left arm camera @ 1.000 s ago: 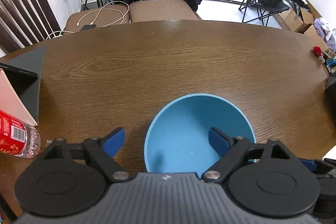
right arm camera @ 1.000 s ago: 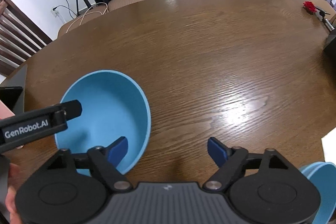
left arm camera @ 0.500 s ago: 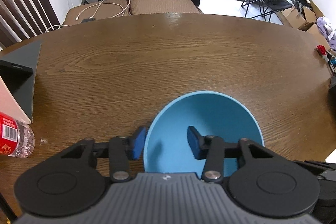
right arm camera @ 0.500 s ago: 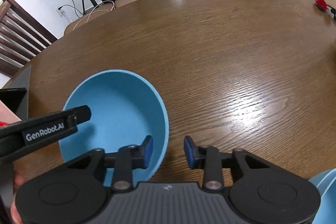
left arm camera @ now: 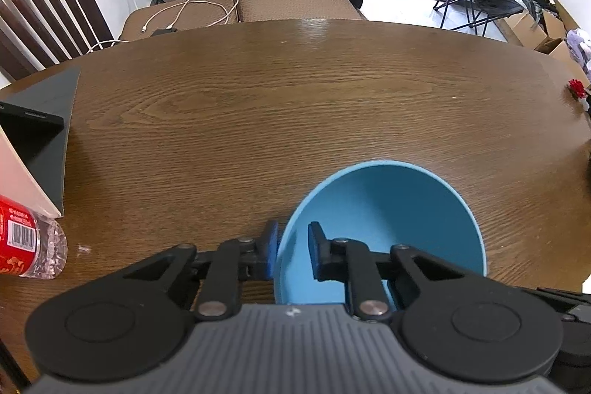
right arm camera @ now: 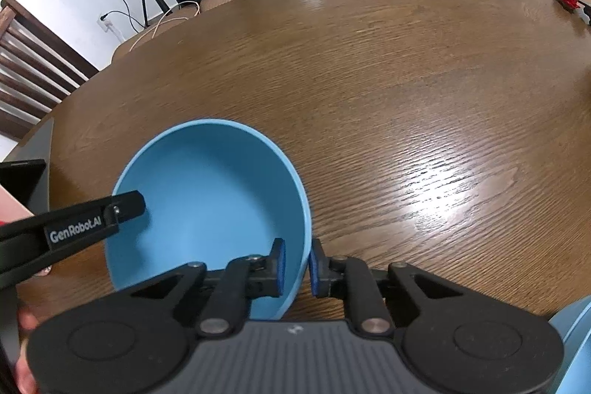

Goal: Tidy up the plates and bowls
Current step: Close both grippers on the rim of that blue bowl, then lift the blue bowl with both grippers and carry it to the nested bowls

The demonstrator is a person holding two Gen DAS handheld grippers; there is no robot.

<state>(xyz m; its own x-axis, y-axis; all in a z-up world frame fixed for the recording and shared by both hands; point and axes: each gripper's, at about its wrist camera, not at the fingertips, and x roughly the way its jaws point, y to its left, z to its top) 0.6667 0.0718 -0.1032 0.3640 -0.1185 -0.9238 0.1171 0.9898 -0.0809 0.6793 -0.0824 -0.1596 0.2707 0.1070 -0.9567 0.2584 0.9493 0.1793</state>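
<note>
Blue bowl [left arm camera: 388, 220] rim between closing left gripper [left arm camera: 292, 252], right gripper [right arm camera: 297, 264]

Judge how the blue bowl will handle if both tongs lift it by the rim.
The blue bowl looks like thin, matte plastic: probably light and stiff. With the left tongs and right tongs closing on opposite rim walls, it should lift level, though the smooth wall might slip.

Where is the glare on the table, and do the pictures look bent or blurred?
Right wrist view: strong white glare on the table right of the blue bowl; the table edge curves from fisheye distortion. Left wrist view: only a faint sheen at the far table edge; the bright doorway is washed out; the bowl is sharp.
</note>
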